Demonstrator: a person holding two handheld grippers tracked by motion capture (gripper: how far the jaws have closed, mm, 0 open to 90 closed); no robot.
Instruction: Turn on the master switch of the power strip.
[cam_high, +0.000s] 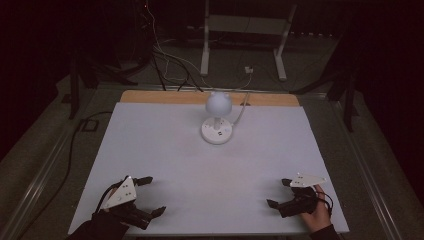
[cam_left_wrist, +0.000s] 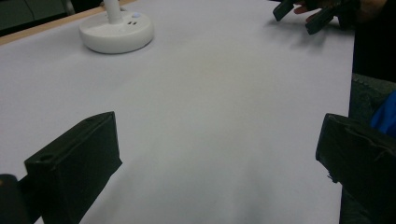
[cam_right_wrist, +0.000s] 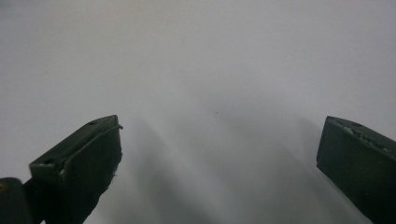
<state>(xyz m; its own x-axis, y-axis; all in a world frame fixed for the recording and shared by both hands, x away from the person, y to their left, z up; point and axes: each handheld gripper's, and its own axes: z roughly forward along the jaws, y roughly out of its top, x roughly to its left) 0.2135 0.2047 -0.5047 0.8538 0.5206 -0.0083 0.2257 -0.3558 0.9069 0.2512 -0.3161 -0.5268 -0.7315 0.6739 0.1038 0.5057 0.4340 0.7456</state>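
A small white desk lamp (cam_high: 218, 105) with a round head stands on its disc base (cam_high: 217, 131) toward the far middle of the white table (cam_high: 200, 170). The base (cam_left_wrist: 116, 32) also appears at the top left of the left gripper view. My left gripper (cam_high: 153, 196) rests at the near left corner, jaws wide apart with nothing between them. At the near right corner sits my right gripper (cam_high: 278, 192), open and empty too, pointing left. The left gripper view catches the right gripper (cam_left_wrist: 299, 16) far off at its top right.
The lamp's white cable (cam_high: 242, 111) runs off the table's far edge to a plug on the floor. Behind the table stand white metal frame legs (cam_high: 205, 40) and loose cables. A wooden strip (cam_high: 165, 97) borders the far edge.
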